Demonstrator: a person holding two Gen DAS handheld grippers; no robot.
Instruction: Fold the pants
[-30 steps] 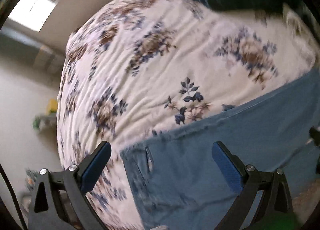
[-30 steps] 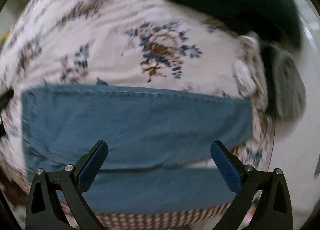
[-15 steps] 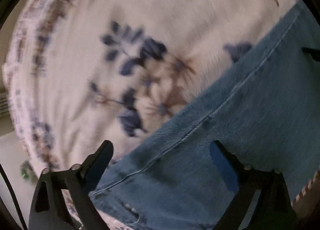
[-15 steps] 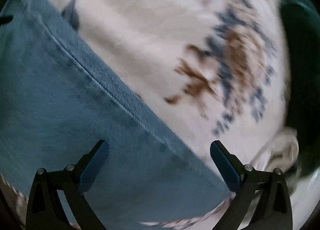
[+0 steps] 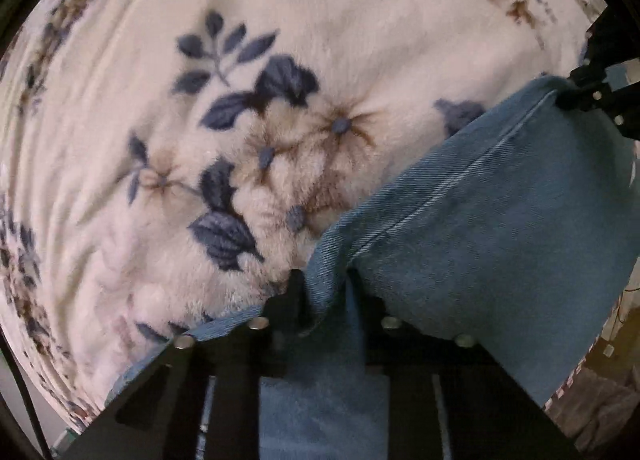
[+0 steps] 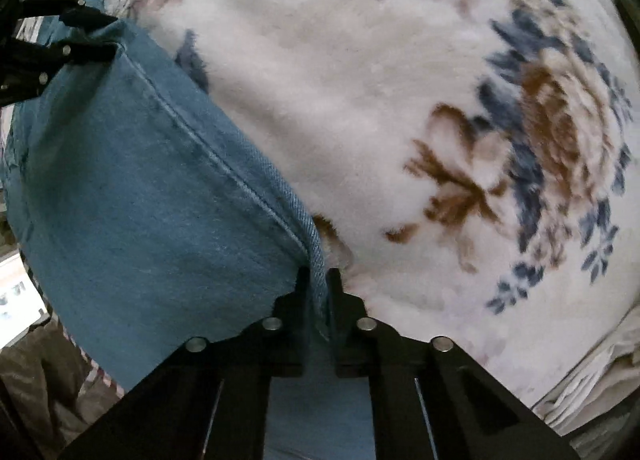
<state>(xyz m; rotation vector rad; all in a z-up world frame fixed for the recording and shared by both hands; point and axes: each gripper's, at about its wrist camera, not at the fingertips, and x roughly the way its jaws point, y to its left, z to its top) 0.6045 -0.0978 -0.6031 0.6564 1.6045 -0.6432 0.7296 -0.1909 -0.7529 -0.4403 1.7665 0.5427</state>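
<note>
The blue denim pants lie folded on a white fleece blanket with blue and brown flowers. My left gripper is shut on the seamed far edge of the pants near one end. My right gripper is shut on the same seamed edge of the pants at the other end. Each gripper shows in the other's view: the right one at the upper right of the left wrist view, the left one at the upper left of the right wrist view.
The floral blanket fills the space beyond the pants. A red-and-white checked cloth peeks out under the pants' near edge. Pale bedding lies at the lower right of the right wrist view.
Both grippers were open above the pants; they came down to the far seam edge and closed on the denim.
</note>
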